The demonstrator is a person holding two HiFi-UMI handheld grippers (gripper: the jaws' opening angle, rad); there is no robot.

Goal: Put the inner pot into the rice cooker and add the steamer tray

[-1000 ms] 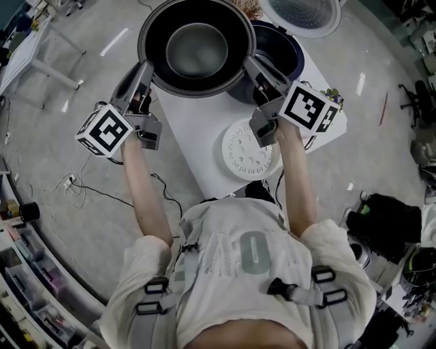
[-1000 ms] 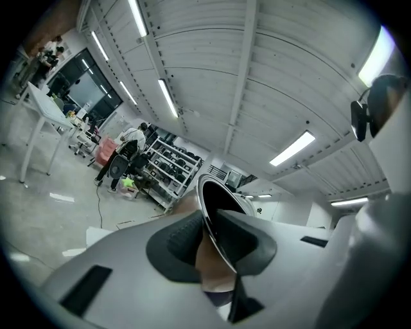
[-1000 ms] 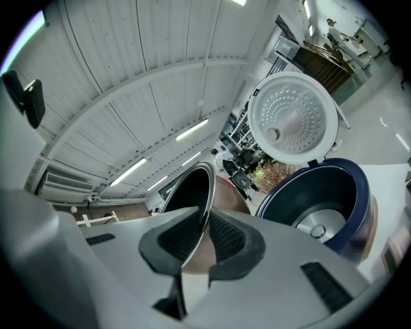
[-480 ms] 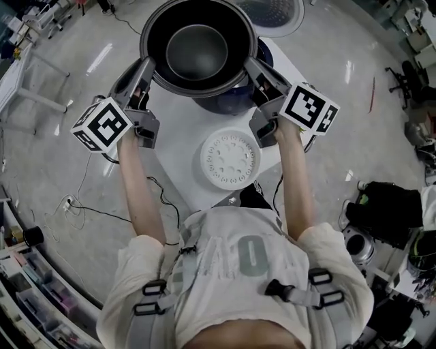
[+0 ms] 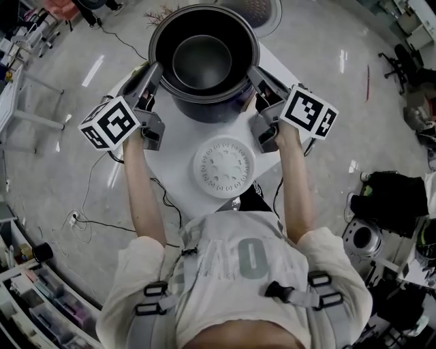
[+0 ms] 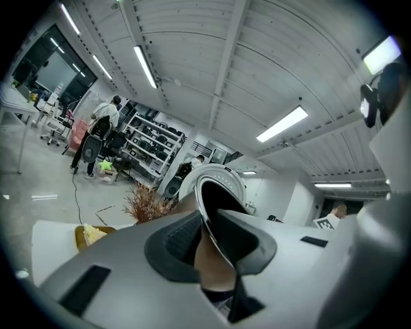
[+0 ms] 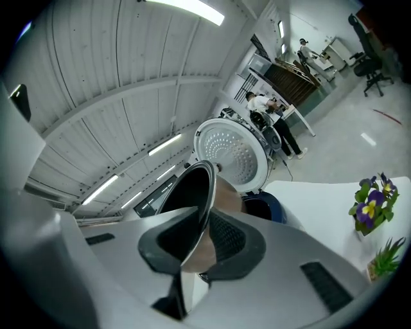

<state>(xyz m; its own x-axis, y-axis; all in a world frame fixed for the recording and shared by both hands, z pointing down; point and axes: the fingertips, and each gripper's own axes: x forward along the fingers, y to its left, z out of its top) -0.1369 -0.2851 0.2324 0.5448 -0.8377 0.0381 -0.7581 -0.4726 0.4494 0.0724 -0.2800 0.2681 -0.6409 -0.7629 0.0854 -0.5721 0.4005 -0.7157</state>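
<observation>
The dark inner pot [image 5: 204, 58] hangs level above the table, gripped by its rim on both sides. My left gripper [image 5: 152, 73] is shut on the left rim and my right gripper [image 5: 255, 72] on the right rim. In the left gripper view the thin rim [image 6: 209, 209] runs between the pads of that gripper [image 6: 215, 247]. The right gripper [image 7: 199, 241] pinches the pot [image 7: 192, 193] the same way. The dark blue rice cooker [image 5: 240, 103] sits almost hidden under the pot, its lid [image 5: 262, 10] open behind. The white steamer tray [image 5: 225, 167] lies flat on the table.
The white table [image 5: 180, 146] is small, with floor all around. A pot of purple flowers [image 7: 369, 209] stands on the table to the right. Cables trail on the floor at the left [image 5: 88, 221]. Bags and gear lie at the right [image 5: 388, 204].
Both grippers have carried the pot to the right, from beside the cooker to over it. The cooker body now shows only as a sliver beneath the pot.
</observation>
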